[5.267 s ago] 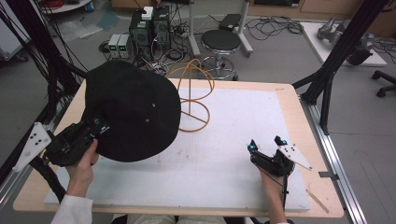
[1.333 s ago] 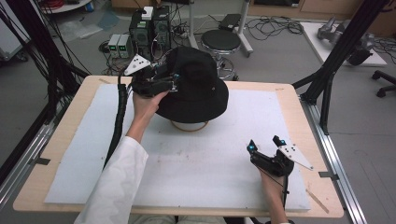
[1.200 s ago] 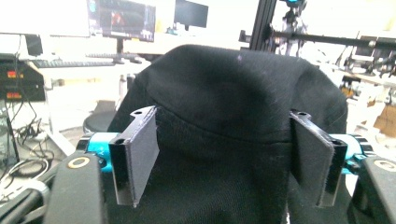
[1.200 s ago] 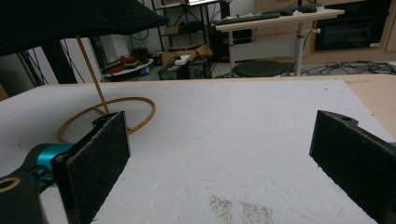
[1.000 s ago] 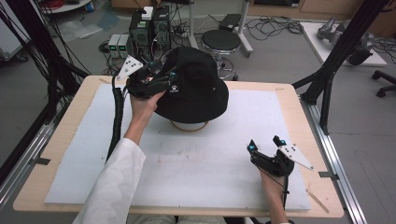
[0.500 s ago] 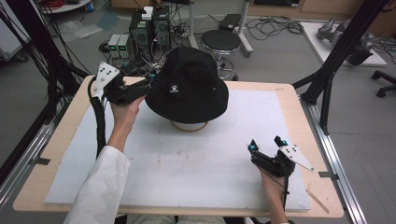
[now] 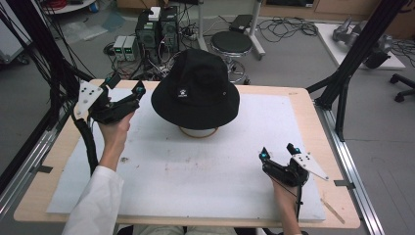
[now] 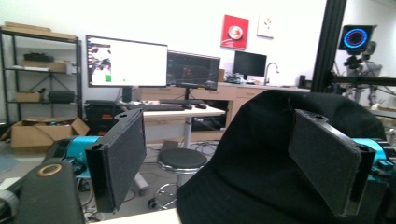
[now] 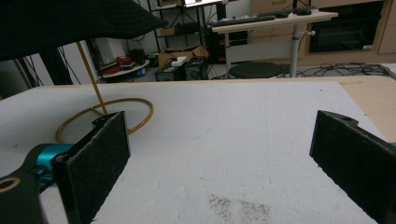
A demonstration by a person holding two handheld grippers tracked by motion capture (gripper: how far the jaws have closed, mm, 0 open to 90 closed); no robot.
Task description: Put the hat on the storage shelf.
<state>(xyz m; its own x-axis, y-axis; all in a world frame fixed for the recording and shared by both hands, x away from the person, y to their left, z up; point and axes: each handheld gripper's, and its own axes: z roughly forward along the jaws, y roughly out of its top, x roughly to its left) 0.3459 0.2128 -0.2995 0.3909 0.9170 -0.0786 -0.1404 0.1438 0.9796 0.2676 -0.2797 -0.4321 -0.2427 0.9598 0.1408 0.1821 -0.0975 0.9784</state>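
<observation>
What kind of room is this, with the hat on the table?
Most likely a research lab or workshop. Computer monitors stand on a desk behind, computer boxes and loose cables sit on the floor, and a black frame stands beside the table where the black hat sits.

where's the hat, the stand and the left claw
hat [image 7: 195, 90], high view, on its crown
stand [image 9: 105, 114], right gripper view, on its yellow base ring
left claw [image 7: 128, 87], high view, midway between its open tips
</observation>
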